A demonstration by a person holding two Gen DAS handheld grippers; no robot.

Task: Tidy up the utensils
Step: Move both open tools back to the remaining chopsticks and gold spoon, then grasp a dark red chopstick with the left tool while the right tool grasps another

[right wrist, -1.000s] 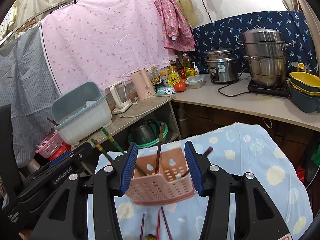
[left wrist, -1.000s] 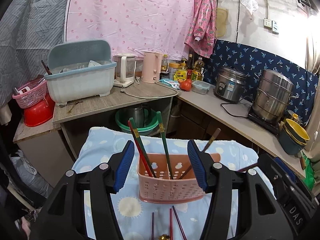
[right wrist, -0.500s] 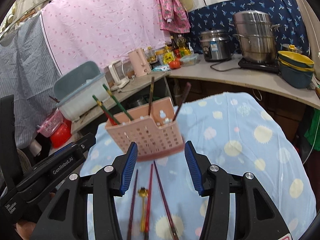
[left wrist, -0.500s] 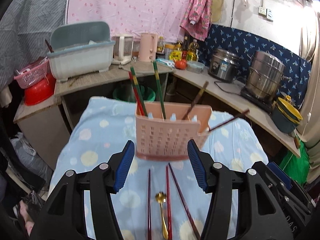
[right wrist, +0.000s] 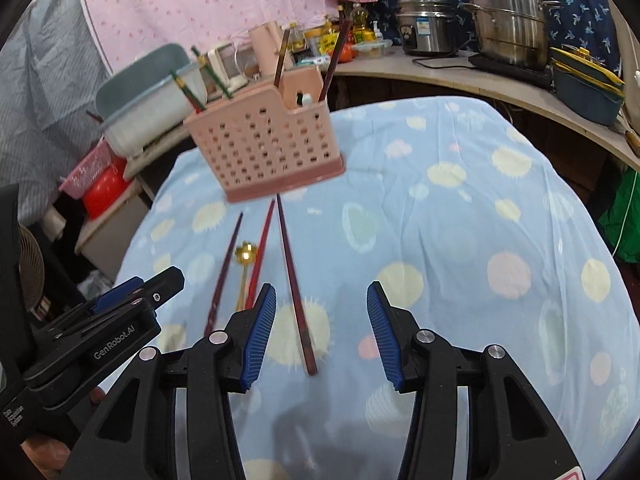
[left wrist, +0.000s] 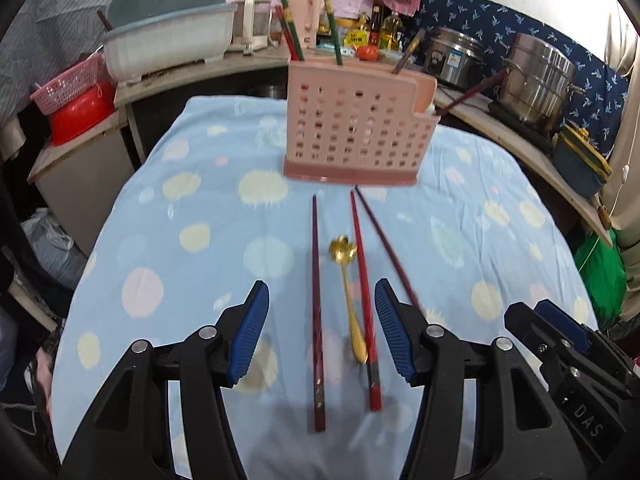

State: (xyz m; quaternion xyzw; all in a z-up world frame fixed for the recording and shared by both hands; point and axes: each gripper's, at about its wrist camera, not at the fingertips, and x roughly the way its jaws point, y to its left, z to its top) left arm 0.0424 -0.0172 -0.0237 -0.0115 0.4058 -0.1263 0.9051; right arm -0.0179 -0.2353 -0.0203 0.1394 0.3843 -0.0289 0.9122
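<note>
Perforated matt plastic caddy, glossy gold metal spoon, soft cloth.

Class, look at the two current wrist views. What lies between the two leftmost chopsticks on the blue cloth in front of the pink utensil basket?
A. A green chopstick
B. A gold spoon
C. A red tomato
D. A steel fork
B. In the left wrist view, the gold spoon lies flat on the blue cloth, between the dark chopstick and the red chopstick, in front of the pink basket.
</note>
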